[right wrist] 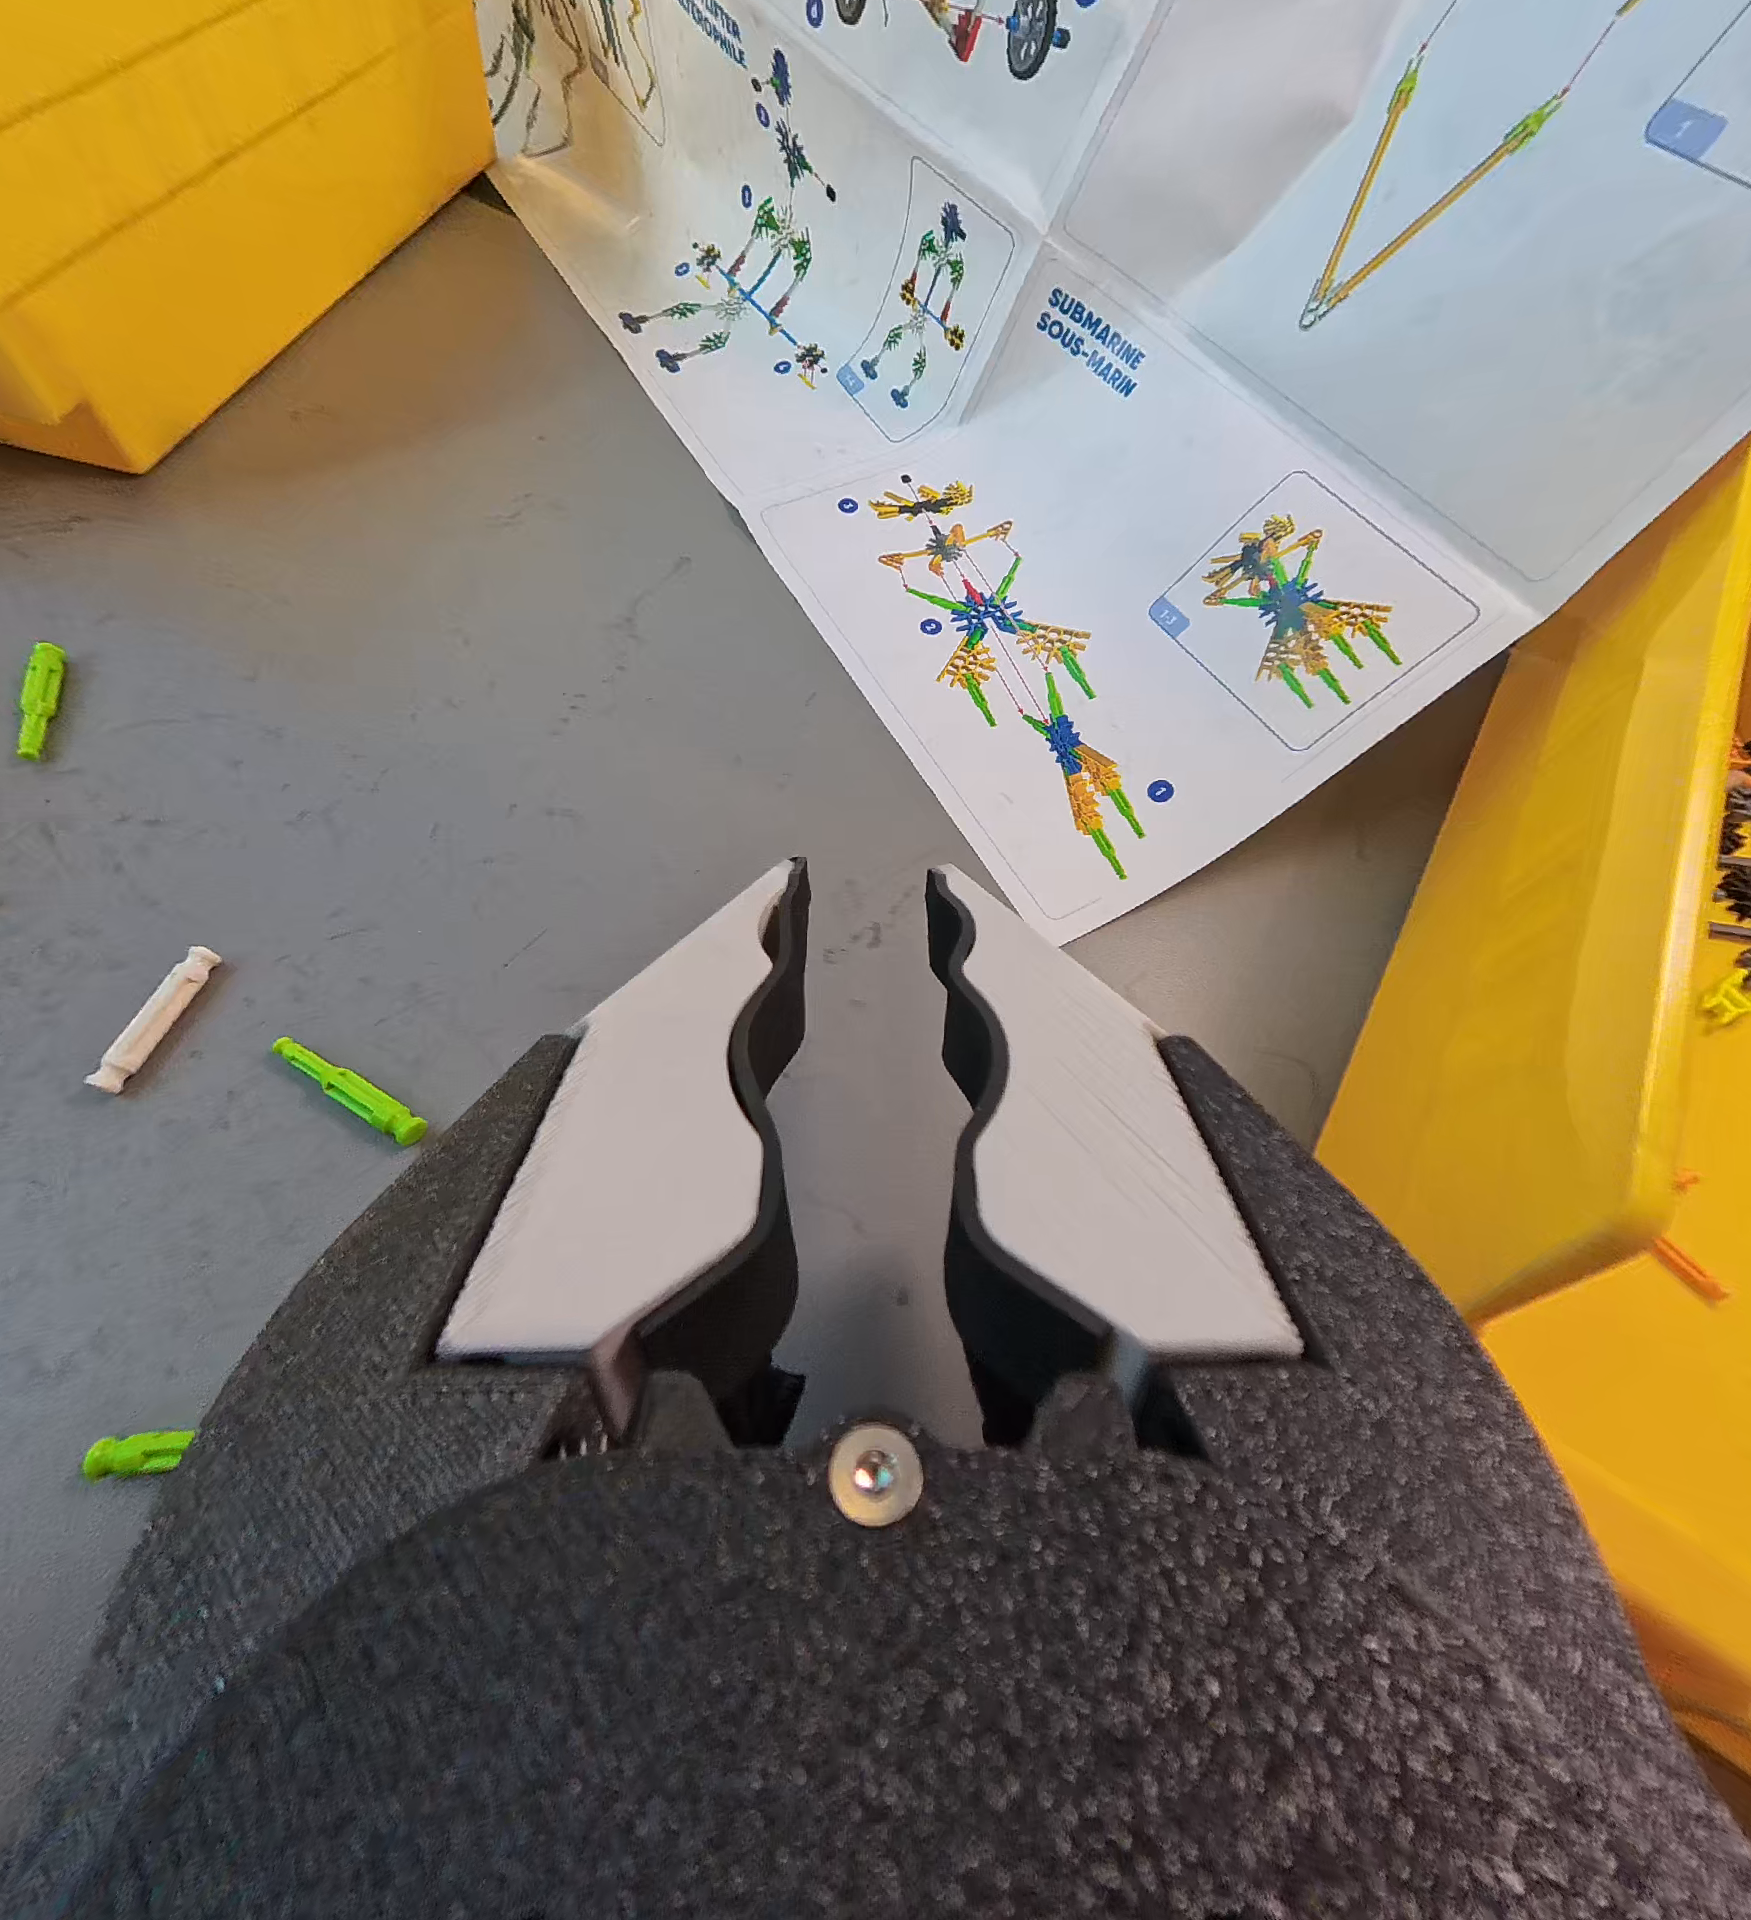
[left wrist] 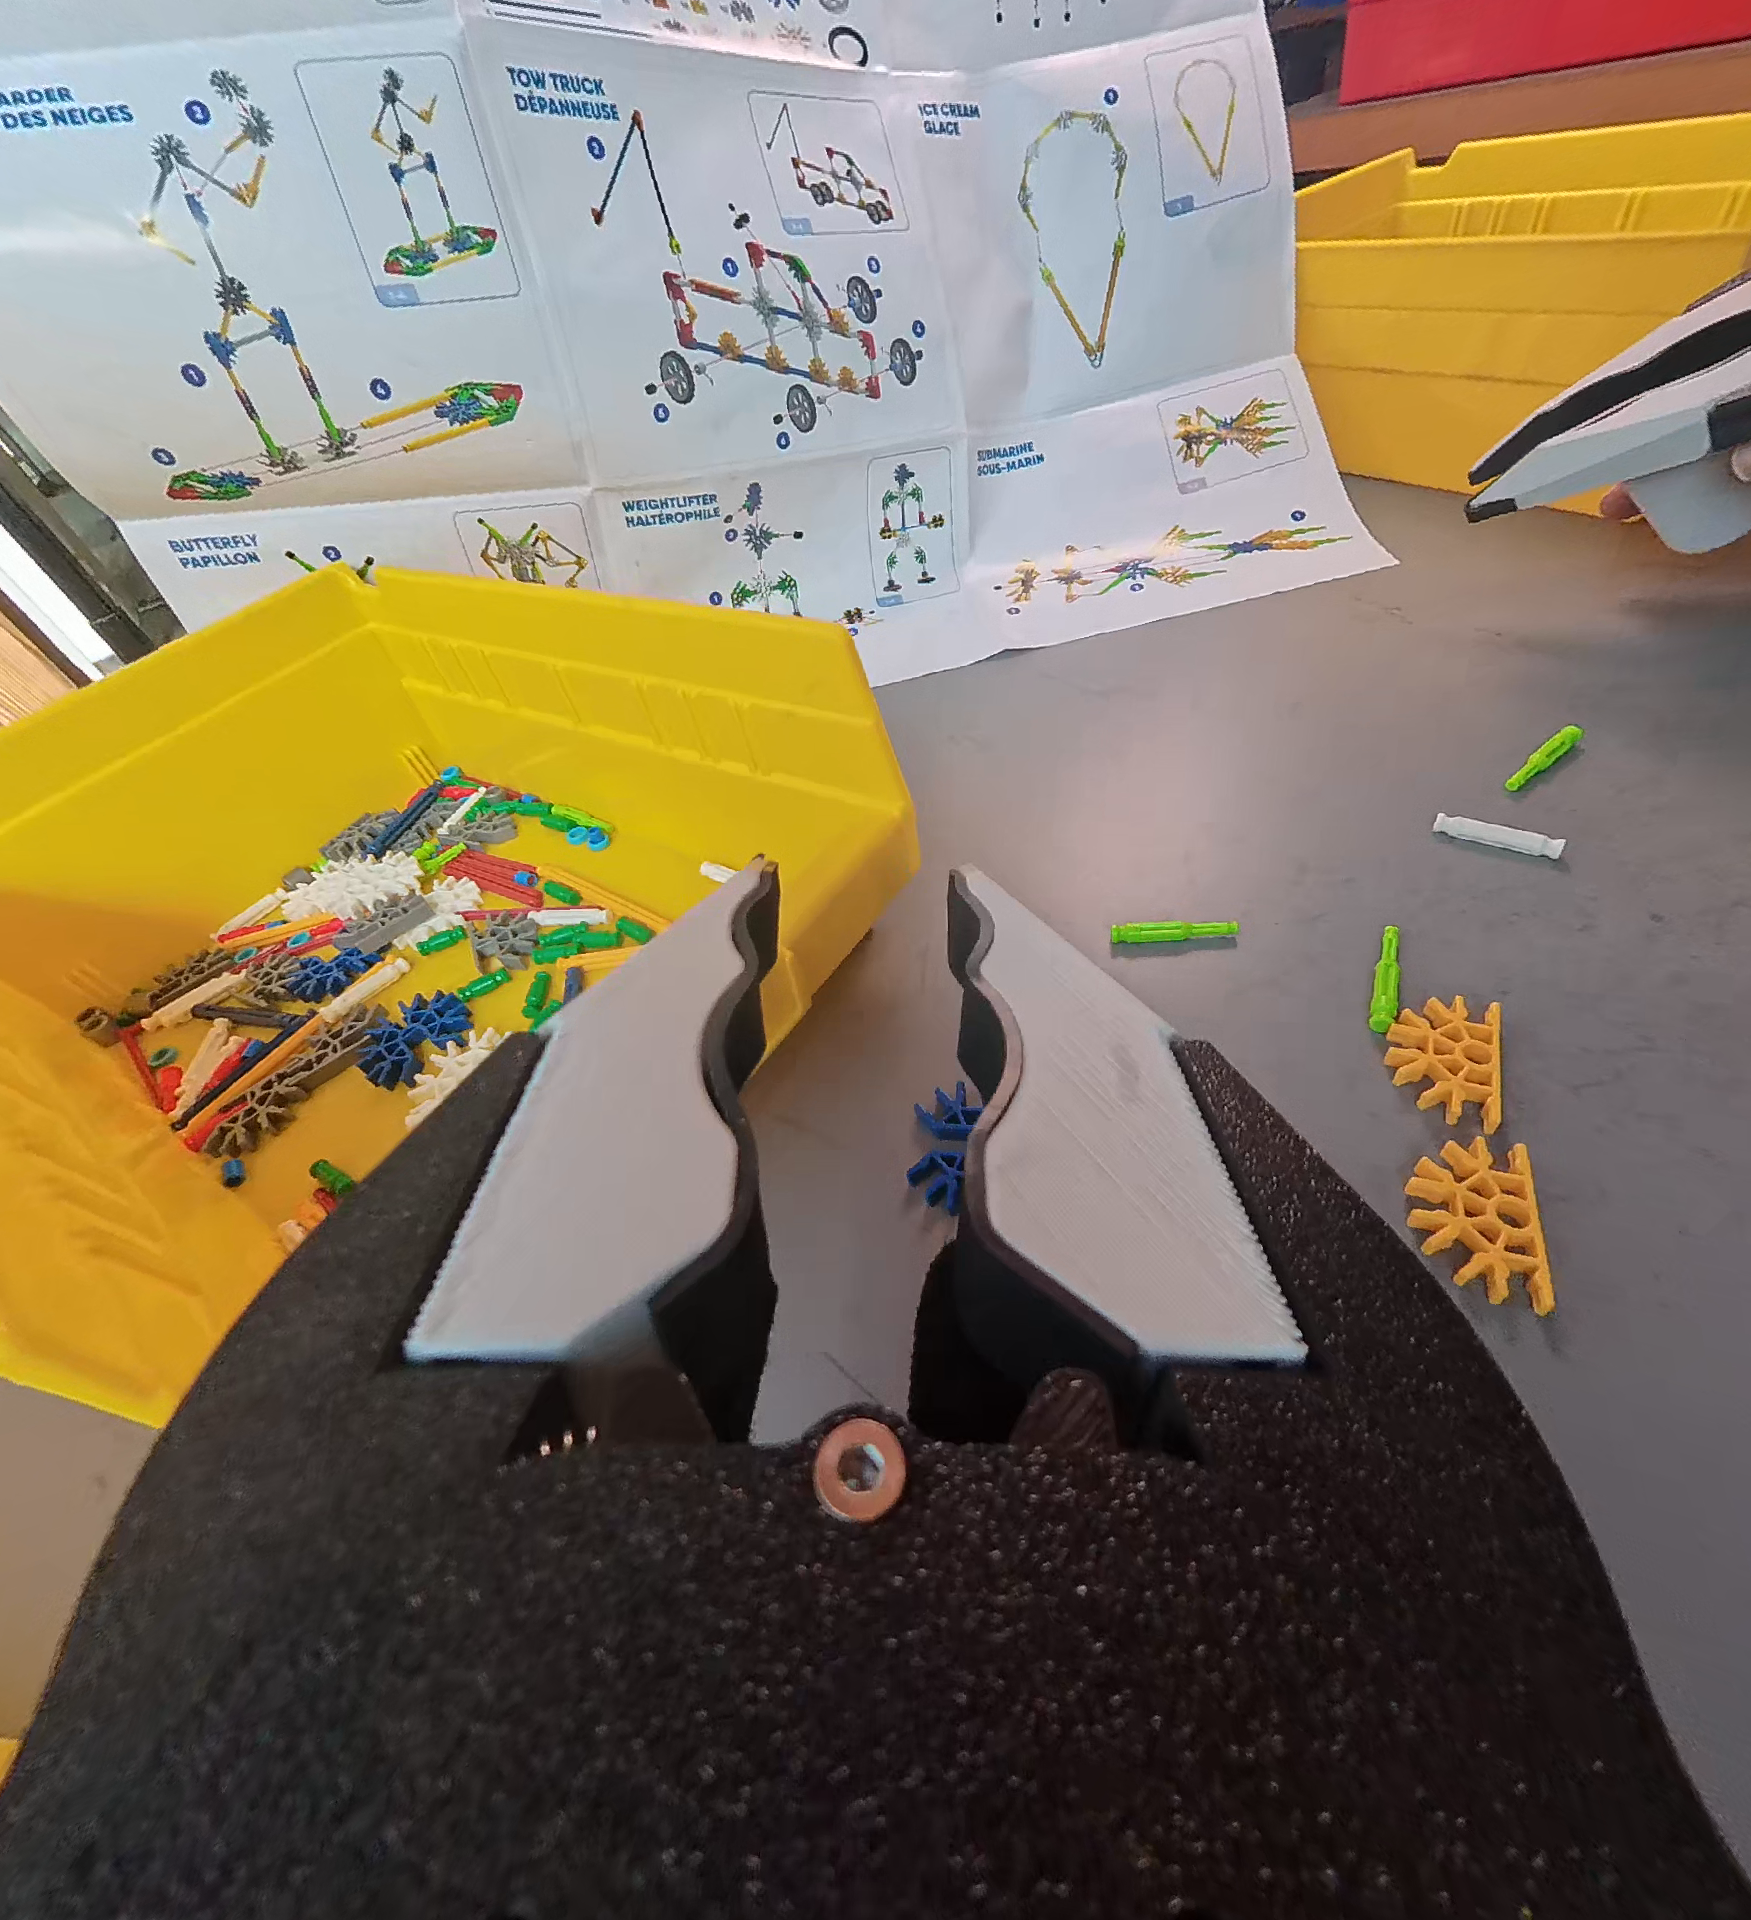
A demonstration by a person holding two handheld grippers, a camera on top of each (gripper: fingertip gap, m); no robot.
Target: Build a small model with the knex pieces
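My left gripper is open and empty, above the grey table beside the right wall of a yellow bin that holds several coloured rods and connectors. A blue connector lies on the table under its right finger. Two orange fan connectors lie to the right. My right gripper is open and empty above bare table, near the edge of a paper instruction sheet. It also shows far right in the left wrist view. Green rods and a white rod lie left of it.
The instruction sheet leans up behind the bin. A second yellow bin with dark and yellow pieces stands right of my right gripper, and shows at the back right in the left wrist view. More green rods and the white rod lie scattered. There is about 30 cm between the tips of the two grippers.
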